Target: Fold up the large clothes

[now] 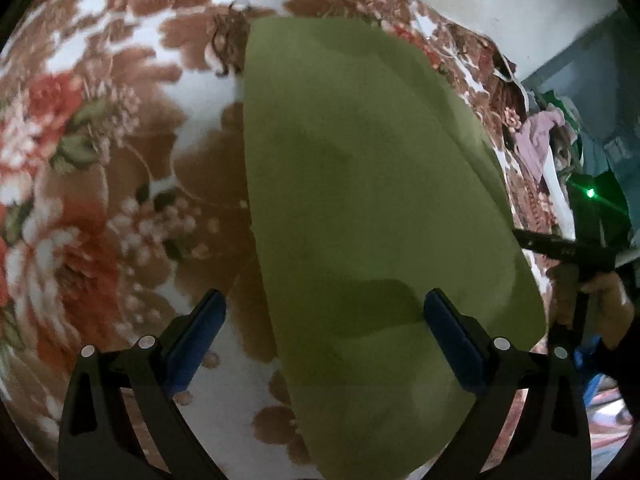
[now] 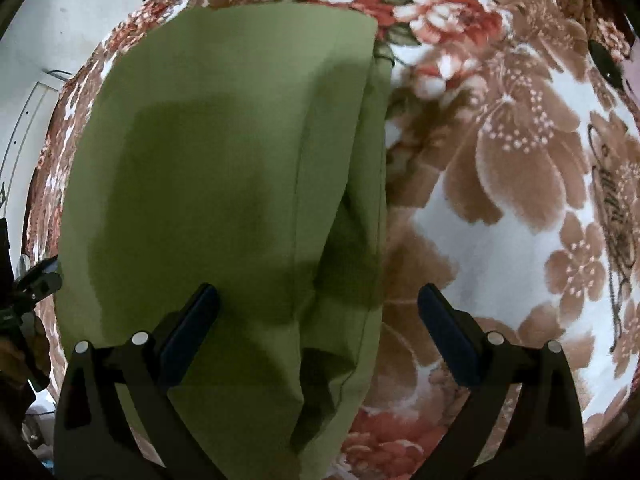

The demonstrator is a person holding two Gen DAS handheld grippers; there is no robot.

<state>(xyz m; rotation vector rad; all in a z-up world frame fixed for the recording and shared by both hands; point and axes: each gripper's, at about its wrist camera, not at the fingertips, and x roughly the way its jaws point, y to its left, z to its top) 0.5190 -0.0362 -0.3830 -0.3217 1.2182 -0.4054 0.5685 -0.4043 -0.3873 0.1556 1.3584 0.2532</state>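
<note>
Both the left hand-held gripper (image 1: 325, 312) and the right hand-held gripper (image 2: 318, 306) hovered open over the half-folded green cloth (image 1: 360, 200); the next move probably called for gripping an edge.

Left tongs (image 1: 325, 312) spread wide; right tongs (image 2: 318, 306) likewise, gripping nothing.

A floral blanket (image 1: 120, 168) in brown, red and white covers the bed, spread wide under everything. Flat on it lies one olive-green garment (image 2: 208, 168), folded lengthwise, its overlapping layers and seams showing along the right edge.
</note>
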